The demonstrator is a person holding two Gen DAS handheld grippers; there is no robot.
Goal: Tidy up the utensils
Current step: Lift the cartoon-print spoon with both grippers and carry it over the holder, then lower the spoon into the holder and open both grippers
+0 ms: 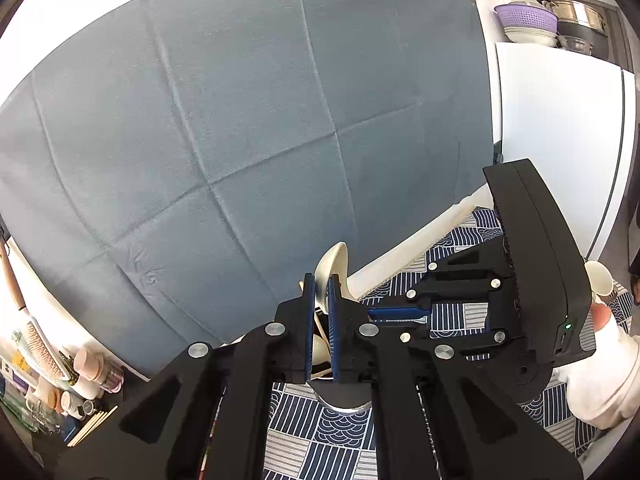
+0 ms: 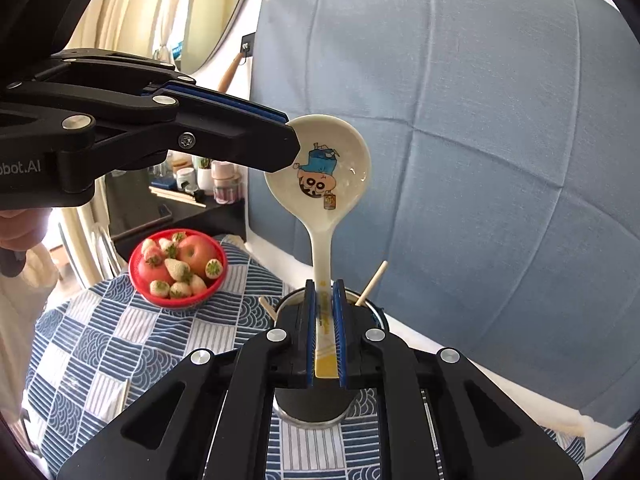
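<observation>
A cream ceramic spoon (image 2: 320, 168) with a cartoon print stands upright, bowl up, over a dark utensil cup (image 2: 316, 404). My right gripper (image 2: 325, 292) is shut on the spoon's handle. My left gripper (image 1: 321, 286) is shut on the rim of the spoon's bowl (image 1: 332, 266); in the right wrist view it reaches in from the left (image 2: 286, 142). Wooden chopsticks (image 2: 370, 283) stick out of the cup. The right gripper shows in the left wrist view (image 1: 400, 314).
A red bowl of fruit (image 2: 178, 268) sits on the blue patterned tablecloth (image 2: 100, 352) to the left. A blue-grey padded panel (image 2: 460, 140) stands behind. A white cup (image 1: 600, 278) is at right. Bottles and jars (image 1: 80, 376) crowd a dark side shelf.
</observation>
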